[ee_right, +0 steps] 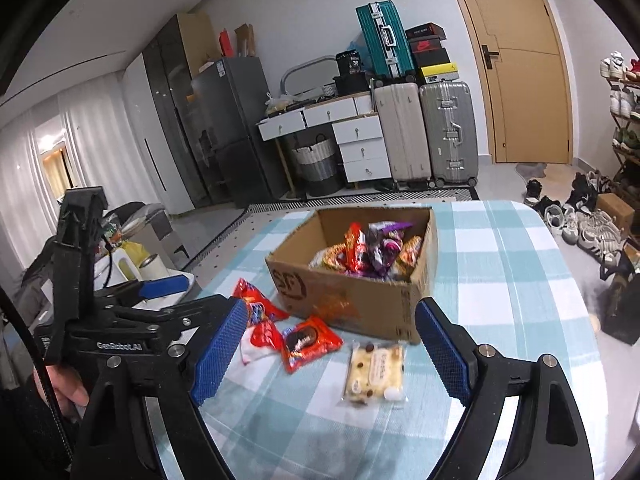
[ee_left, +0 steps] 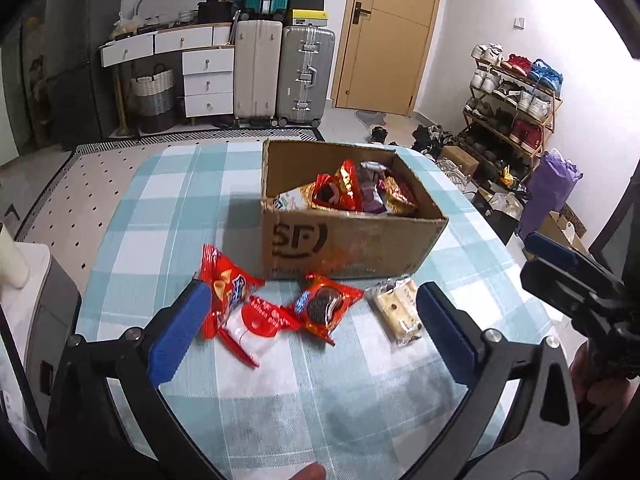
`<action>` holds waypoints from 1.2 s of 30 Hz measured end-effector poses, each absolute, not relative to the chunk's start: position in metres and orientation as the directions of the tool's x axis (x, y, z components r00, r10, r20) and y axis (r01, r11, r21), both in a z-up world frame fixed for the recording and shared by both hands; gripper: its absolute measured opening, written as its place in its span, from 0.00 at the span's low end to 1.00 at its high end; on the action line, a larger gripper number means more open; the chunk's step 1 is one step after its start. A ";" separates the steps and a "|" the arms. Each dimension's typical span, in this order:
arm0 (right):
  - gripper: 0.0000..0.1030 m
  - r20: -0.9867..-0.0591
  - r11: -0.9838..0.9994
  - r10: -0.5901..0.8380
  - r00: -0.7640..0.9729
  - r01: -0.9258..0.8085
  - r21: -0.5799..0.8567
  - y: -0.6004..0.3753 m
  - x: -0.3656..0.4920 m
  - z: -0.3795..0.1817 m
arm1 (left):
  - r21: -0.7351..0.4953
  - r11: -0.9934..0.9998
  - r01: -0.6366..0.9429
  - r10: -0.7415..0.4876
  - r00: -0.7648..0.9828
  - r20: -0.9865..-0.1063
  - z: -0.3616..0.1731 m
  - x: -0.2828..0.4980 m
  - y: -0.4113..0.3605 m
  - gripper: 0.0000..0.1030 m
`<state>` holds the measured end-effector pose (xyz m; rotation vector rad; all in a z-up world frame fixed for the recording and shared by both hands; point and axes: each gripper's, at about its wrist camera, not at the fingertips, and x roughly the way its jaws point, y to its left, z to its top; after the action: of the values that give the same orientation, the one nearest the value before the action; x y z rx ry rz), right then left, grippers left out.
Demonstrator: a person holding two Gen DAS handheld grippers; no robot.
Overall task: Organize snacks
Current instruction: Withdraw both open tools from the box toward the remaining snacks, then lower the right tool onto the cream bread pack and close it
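Snacks are lying on the worktop (ee_left: 360,400), which is wearing a blue-and-white checked cloth, just in front of a brown cardboard box (ee_left: 352,244) with black letters on its side. The box is sitting open and is holding a pile of shiny red, gold and purple snack packets (ee_left: 352,194).

Four packets are resting in a row before the box. A long red packet (ee_left: 228,292) is lying at the left, its long side running toward the box and away from it. A red-and-white packet (ee_left: 256,328) is lying just beside it, partly tucked under it. A red square packet with a dark round cookie on it (ee_left: 324,308) is sitting in the middle, turned cornerwise. A clear packet with a pale cake bar (ee_left: 398,316) is lying at the right, its long side pointing toward the box.

The left hand-held gripper (ee_left: 312,336) is hanging over the row with its blue pads spread wide, gripping nothing. The right hand-held gripper (ee_right: 328,356) is also hanging wide open and empty, with the cookie packet and the cake bar showing between its pads.
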<state>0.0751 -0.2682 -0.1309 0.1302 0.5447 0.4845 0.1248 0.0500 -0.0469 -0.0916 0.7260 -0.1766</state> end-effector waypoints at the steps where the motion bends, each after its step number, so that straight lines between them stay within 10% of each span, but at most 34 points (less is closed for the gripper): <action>1: 0.85 -0.472 0.881 0.474 0.743 -0.404 0.248 -0.269 0.074 -0.135 | -0.145 0.981 0.130 -0.193 0.734 -0.651 -0.050 0.123 0.050 0.99; 36: 0.85 -0.737 0.932 0.331 0.589 -0.327 0.157 -0.233 0.154 -0.263 | -0.235 0.968 0.086 -0.230 0.672 -0.704 -0.161 0.137 0.060 0.99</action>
<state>0.1538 -0.2326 -0.2634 0.0049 0.8591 0.3828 0.1367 0.0598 -0.1609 -0.1878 0.8163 -0.1795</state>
